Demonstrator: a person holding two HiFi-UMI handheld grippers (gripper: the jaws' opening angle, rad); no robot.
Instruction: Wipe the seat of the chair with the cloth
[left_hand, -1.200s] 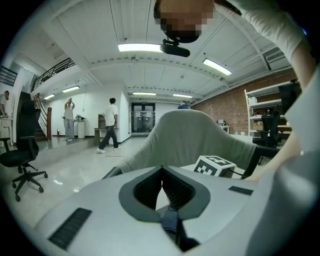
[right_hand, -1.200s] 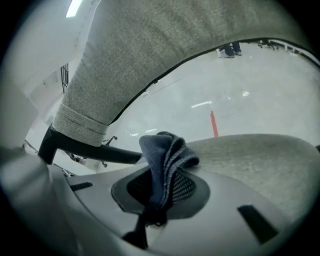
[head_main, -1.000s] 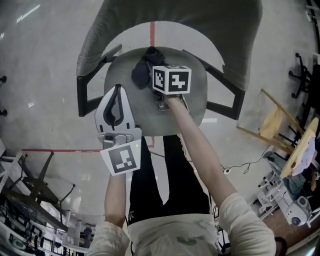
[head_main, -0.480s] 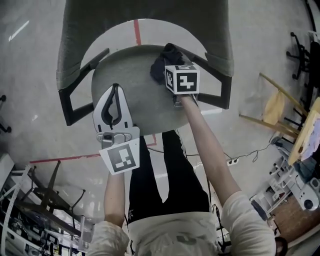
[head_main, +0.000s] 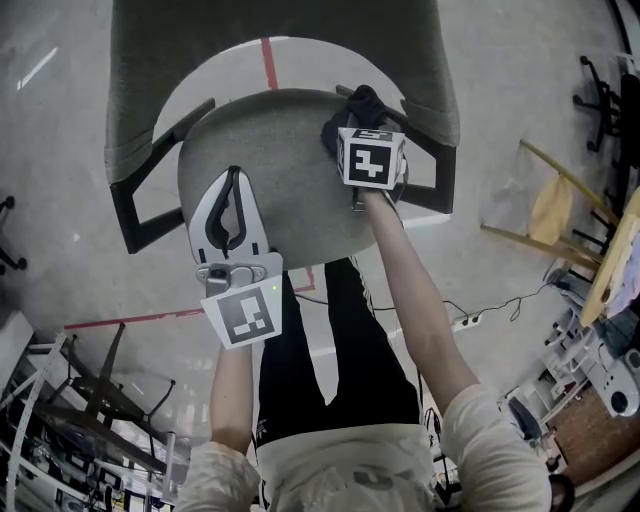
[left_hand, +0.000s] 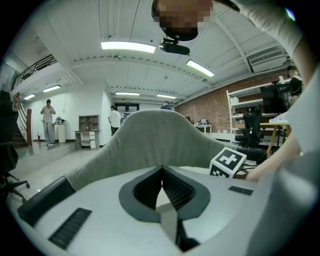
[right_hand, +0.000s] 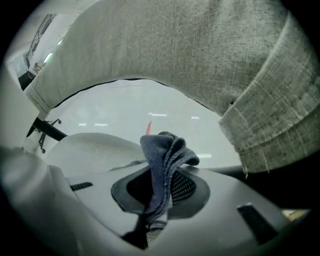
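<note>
A grey upholstered chair seat lies below me, its curved backrest on the far side. My right gripper is at the seat's back right corner, shut on a dark blue cloth that bunches out past its tips beside the right armrest. The right gripper view shows the cloth pinched between the jaws of that gripper, with the backrest arching overhead. My left gripper hovers over the seat's front left, shut with nothing in it. Its closed tips face the backrest.
Black armrests flank the seat. A red tape line runs on the floor behind the chair. A wooden chair stands to the right, black metal stands to the lower left, a power strip by my legs.
My right gripper has slid the cloth from the seat's back middle to its back right corner. The left gripper has stayed over the front left.
</note>
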